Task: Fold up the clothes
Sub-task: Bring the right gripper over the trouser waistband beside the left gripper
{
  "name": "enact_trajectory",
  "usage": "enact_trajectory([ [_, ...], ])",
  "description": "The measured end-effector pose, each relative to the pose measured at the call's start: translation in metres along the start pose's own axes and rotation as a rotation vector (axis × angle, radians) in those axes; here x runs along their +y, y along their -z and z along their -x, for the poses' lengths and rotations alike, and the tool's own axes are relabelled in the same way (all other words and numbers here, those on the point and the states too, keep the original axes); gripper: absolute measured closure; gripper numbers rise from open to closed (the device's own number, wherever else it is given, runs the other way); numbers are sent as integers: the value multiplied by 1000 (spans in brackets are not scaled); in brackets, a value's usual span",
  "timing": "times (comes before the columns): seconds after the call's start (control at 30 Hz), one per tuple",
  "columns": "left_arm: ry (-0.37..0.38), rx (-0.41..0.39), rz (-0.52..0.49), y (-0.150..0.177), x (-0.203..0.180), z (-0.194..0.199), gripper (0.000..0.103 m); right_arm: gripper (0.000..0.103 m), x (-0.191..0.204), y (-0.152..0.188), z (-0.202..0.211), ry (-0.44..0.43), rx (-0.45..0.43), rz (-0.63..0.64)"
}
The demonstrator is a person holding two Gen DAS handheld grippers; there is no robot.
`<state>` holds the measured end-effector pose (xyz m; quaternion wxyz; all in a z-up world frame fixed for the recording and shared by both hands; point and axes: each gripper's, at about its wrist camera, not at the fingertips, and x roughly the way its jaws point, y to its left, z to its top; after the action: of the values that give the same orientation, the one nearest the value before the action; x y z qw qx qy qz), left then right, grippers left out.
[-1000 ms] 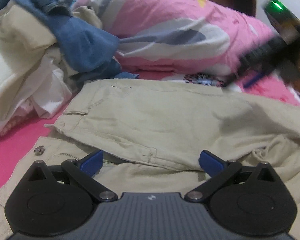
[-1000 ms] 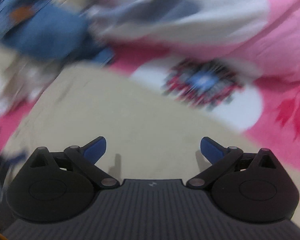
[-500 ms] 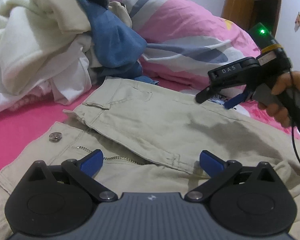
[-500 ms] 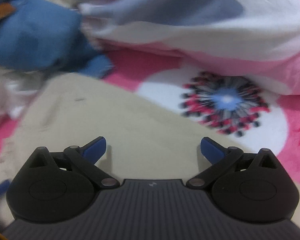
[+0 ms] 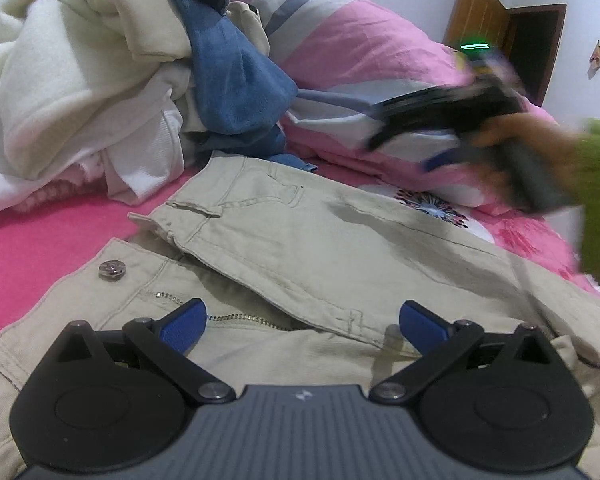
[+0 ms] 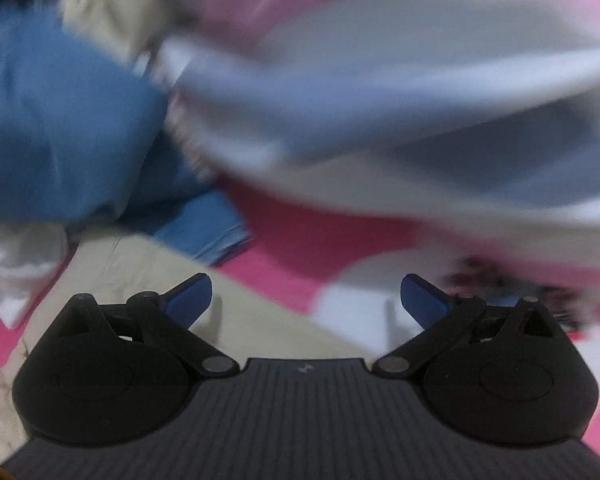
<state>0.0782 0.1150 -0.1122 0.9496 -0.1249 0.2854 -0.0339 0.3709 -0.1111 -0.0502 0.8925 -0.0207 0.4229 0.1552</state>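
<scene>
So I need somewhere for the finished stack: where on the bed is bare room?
One bare strip of pink sheet lies between the khaki trousers and the heap of clothes. Behind the trousers it is crowded: the heap meets the pink duvet. Both open grippers hold nothing.

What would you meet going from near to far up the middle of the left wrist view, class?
left gripper → zipper → khaki trousers → blue denim garment → pink striped quilt

right claw (image 5: 432,148): shifted up toward quilt (image 5: 360,40), now blurred
khaki trousers (image 5: 320,240): more waistband showing than before
</scene>
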Motion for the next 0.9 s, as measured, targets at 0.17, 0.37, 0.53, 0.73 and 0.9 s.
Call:
enact_trajectory([
  [0.17,-8,3,-8,0,-2,0,0,1,-84,45,108,-54,15,-103],
  [0.37,-10,7,-17,1,-2,-1,0,1,-141,139,101,46,193,-147],
  [0.53,-16,9,-22,1,-3,-2,0,2,-204,169,93,163,100,-174],
  [0.73,-24,13,-31,1,-5,-3,0,3,-307,208,153,454,9,-391],
  [0.9,-42,18,-52,1,-8,-4,0,1,-291,256,222,266,-100,-382],
])
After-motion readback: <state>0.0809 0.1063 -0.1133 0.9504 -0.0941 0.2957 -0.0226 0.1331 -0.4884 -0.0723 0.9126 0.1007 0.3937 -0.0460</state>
